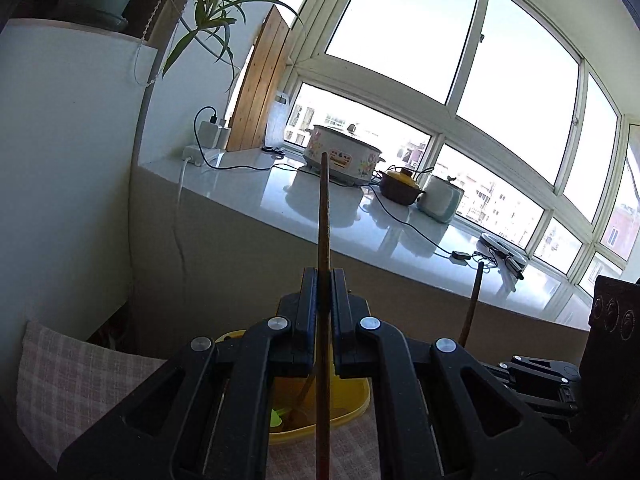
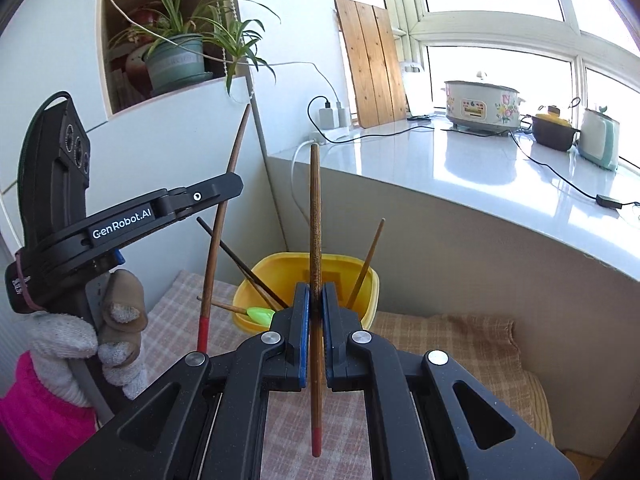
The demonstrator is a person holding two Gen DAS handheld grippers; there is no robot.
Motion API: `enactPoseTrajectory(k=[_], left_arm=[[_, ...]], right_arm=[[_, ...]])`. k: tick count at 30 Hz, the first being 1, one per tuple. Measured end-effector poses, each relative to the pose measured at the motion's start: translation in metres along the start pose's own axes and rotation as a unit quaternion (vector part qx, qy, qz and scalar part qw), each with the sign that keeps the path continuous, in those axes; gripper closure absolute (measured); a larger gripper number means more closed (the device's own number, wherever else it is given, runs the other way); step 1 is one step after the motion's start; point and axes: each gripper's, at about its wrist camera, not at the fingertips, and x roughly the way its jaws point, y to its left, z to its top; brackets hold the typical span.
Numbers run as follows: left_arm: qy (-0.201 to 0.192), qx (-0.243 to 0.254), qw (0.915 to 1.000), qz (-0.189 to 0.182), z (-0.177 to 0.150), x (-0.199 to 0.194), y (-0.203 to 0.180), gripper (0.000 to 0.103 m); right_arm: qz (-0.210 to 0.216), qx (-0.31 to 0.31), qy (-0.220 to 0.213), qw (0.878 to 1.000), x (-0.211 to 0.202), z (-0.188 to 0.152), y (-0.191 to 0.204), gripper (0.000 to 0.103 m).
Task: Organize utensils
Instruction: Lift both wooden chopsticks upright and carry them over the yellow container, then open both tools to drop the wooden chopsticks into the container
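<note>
Holding one chopstick upright in each tool, clamped tight: my right tool (image 2: 316, 306) grips the red-tipped chopstick (image 2: 315, 240), my left tool (image 1: 325, 294) another chopstick (image 1: 324, 216). Below and just ahead sits the yellow bin (image 2: 366, 270) (other sticks lean inside), nearer my right.

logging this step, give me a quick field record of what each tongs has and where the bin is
left tongs: shut on chopstick, red end down
right tongs: shut on second chopstick, upright, red end down
yellow bin: on checked cloth, below both tongs
in bin: dark stick, wooden stick, green-tipped utensil
</note>
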Motion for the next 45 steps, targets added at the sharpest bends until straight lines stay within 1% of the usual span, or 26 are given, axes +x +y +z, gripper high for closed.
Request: enactPoseTrajectory(k=[6, 9, 14, 20, 29, 31, 34, 37, 39, 45], left_arm=[[-0.003, -0.004, 1.0, 0.005, 0.008, 0.015, 0.001, 0.099], [-0.005, -0.005, 0.9999, 0.008, 0.01, 0.02, 0.0, 0.099], [-0.02, -0.007, 0.9997, 0.012, 0.017, 0.025, 0.003, 0.099], [-0.032, 0.012, 0.9987, 0.037, 0.015, 0.039, 0.004, 0.099], [-0.049, 0.023, 0.9971, 0.053, 0.007, 0.049, 0.004, 0.099], [-0.045, 0.024, 0.9973, 0.052, 0.007, 0.05, 0.005, 0.099], [-0.042, 0.025, 0.9974, 0.052, 0.006, 0.052, 0.005, 0.099], [-0.041, 0.028, 0.9974, 0.053, 0.005, 0.052, 0.006, 0.099], [-0.039, 0.026, 0.9977, 0.048, 0.004, 0.051, 0.007, 0.099], [-0.041, 0.019, 0.9976, 0.053, 0.0, 0.048, 0.012, 0.099]], right_arm=[[-0.003, 0.001, -0.019, 1.0, 0.007, 0.023, 0.0, 0.099], [0.0, 0.011, -0.021, 1.0, 0.014, 0.03, -0.002, 0.099], [0.002, 0.023, -0.033, 0.999, 0.018, 0.045, -0.007, 0.099], [-0.003, 0.035, -0.043, 0.998, 0.03, 0.056, -0.011, 0.099], [-0.001, 0.056, -0.042, 0.998, 0.049, 0.059, -0.02, 0.099], [0.0, 0.06, -0.042, 0.997, 0.05, 0.061, -0.022, 0.099], [-0.009, 0.052, -0.048, 0.997, 0.05, 0.064, -0.022, 0.099], [-0.012, 0.045, -0.044, 0.998, 0.052, 0.063, -0.021, 0.099], [-0.011, 0.04, -0.039, 0.998, 0.055, 0.06, -0.02, 0.099], [-0.018, 0.027, -0.025, 0.999, 0.06, 0.046, -0.015, 0.099]])
